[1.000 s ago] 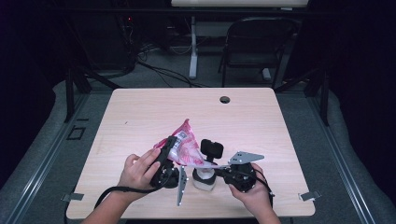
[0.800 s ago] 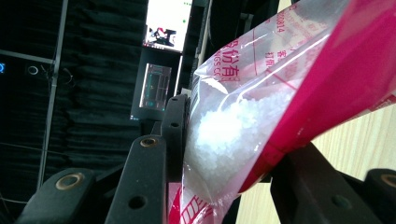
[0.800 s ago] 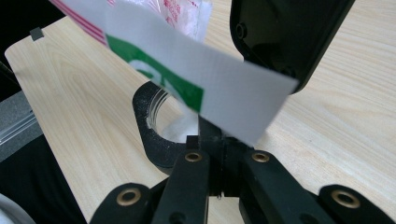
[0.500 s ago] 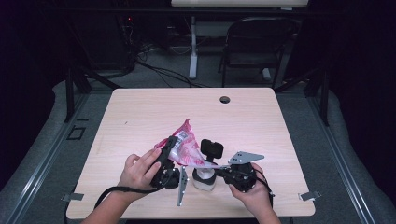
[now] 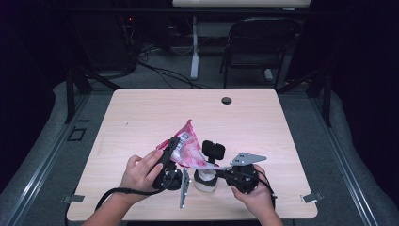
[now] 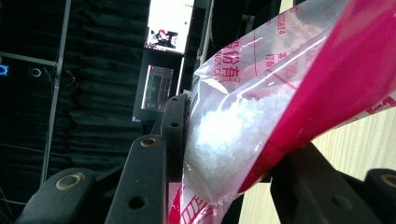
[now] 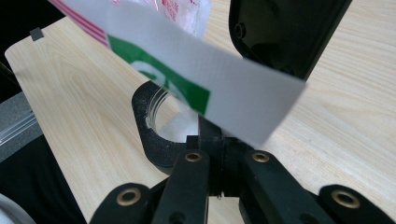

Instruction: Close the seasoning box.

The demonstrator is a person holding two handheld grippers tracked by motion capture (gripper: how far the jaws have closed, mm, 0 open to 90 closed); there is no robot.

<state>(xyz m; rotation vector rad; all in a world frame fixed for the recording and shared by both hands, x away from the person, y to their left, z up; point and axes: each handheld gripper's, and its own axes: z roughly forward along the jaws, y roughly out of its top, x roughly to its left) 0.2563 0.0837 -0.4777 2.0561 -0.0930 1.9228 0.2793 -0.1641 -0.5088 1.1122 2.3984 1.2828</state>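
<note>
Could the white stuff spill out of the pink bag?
It might. The left claw holds the bag tilted over a small jar, and the jar's mouth looks narrow, so the white grains could miss it and scatter on the table. The grains also sit bunched in one corner, so they may rush out all at once. The right claw seems to grip the jar; a slip could tip it.

From above the near edge we look forward and down over the pale wooden table [image 5: 141, 117], while our two gripper views sit very close, both sharing the pink-and-clear plastic bag of white crystals [image 6: 261, 116].
</note>
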